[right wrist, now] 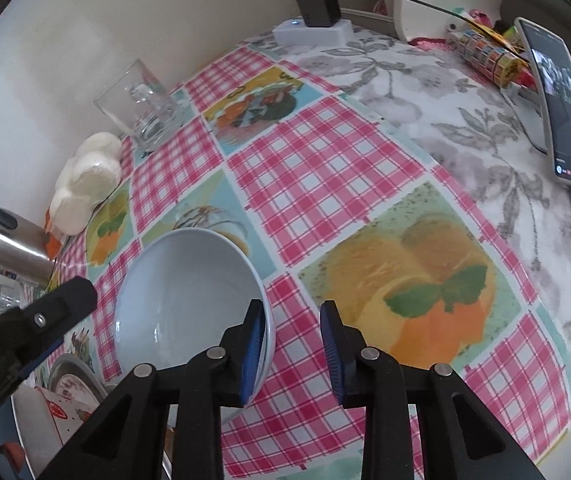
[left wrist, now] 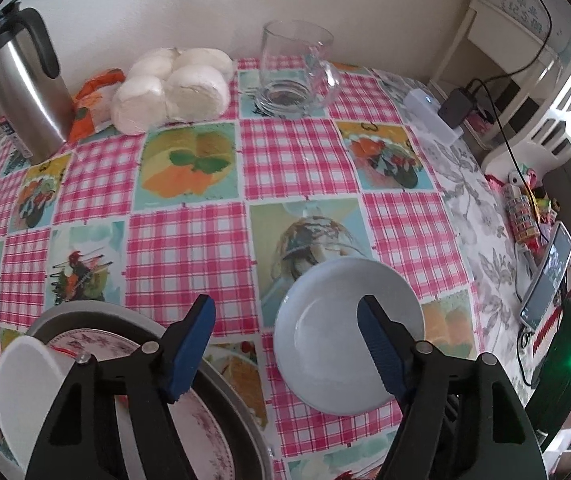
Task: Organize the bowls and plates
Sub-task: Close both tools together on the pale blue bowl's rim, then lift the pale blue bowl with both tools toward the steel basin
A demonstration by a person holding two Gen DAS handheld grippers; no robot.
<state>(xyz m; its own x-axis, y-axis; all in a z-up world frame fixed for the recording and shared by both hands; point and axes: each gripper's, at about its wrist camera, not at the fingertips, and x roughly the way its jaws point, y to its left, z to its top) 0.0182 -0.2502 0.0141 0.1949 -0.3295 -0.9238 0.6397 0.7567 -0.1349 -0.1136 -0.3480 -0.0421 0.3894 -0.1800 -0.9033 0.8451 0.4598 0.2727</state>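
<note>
One white bowl [left wrist: 349, 336] upright, mouth up, beside floral plate [left wrist: 201, 424], one glass mug [left wrist: 295, 70] behind, left gripper [left wrist: 285, 344] jaws apart, right gripper [right wrist: 293, 354] jaws apart astride bowl rim

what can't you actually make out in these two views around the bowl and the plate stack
- Plate stack, left wrist view: its near part is covered by the left gripper and cut by the bottom edge, so the count is unclear.
- Bowl, right wrist view: its near rim is hidden behind the right gripper, so contact there cannot be told.
- Phone: the screen text is too small to read.
</note>
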